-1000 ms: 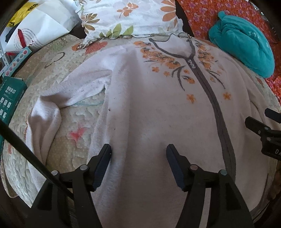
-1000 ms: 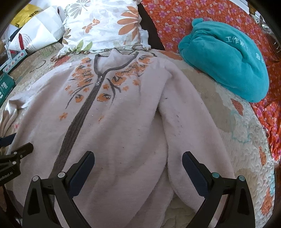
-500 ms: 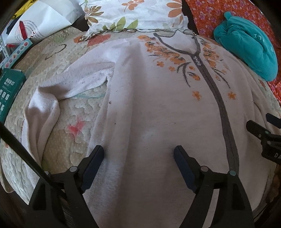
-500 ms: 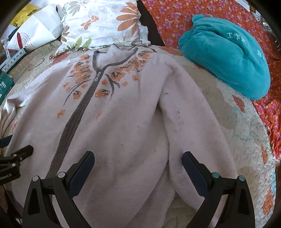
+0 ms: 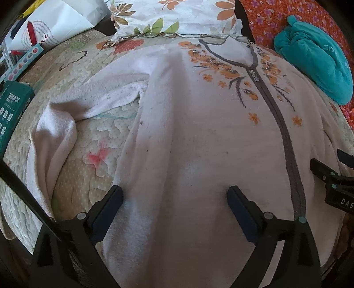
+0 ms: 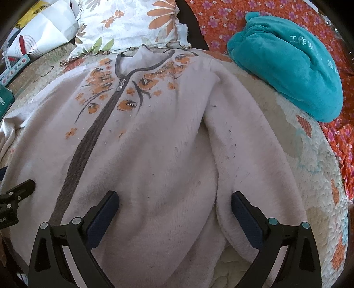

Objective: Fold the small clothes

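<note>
A pale pink zip-front garment (image 5: 199,137) (image 6: 150,141) with orange flower print and a grey zip band lies spread face up on a quilted bed. Its left sleeve (image 5: 57,133) bends out and down over the quilt. Along the body on the other side rests its right sleeve (image 6: 250,155). My left gripper (image 5: 174,197) hovers over the lower left of the body, its jaws opening wide with only flat cloth under them. Over the lower right stands my right gripper (image 6: 174,199), open, straddling the gap between body and sleeve.
A floral pillow (image 5: 177,15) lies beyond the collar. A teal bundle (image 6: 287,73) rests at the right on an orange flowered cover (image 6: 221,20). At the left edge lie a white bag (image 5: 55,24) and a green box (image 5: 11,110).
The left gripper's jaws have spread much wider. The left view has shifted slightly, so the garment sits a little lower. The right gripper has stayed open and nearly still.
</note>
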